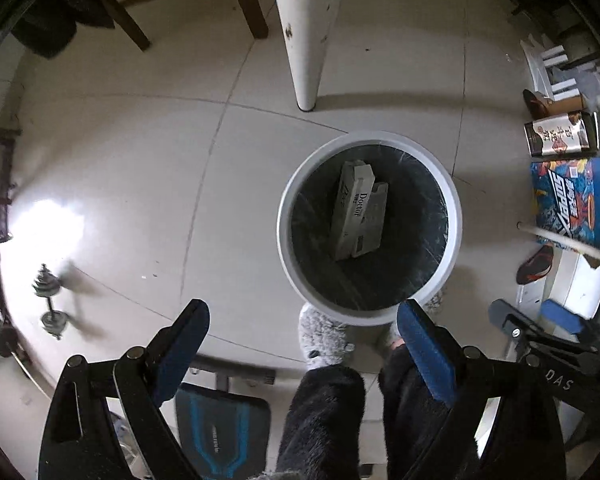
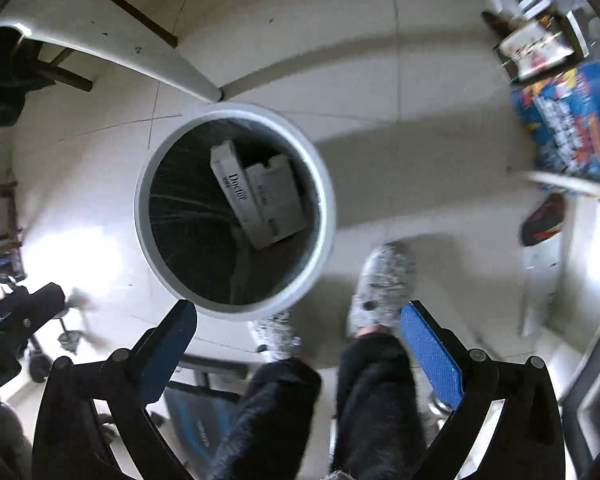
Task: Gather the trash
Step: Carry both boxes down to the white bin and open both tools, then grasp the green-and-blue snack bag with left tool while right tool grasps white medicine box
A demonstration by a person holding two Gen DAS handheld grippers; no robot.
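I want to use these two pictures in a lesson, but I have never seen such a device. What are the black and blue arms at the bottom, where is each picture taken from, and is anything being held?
They are hand-held grabbing tools; a person carries one in each hand, with a camera on each looking down along its jaws. One picture is from the left gripper, the other from the right gripper. Both stand open and hold nothing. Below on the tiled floor stands a white trash bin with a dark liner, and two grey cartons lie inside it. The person's fuzzy slippers show beside the bin.
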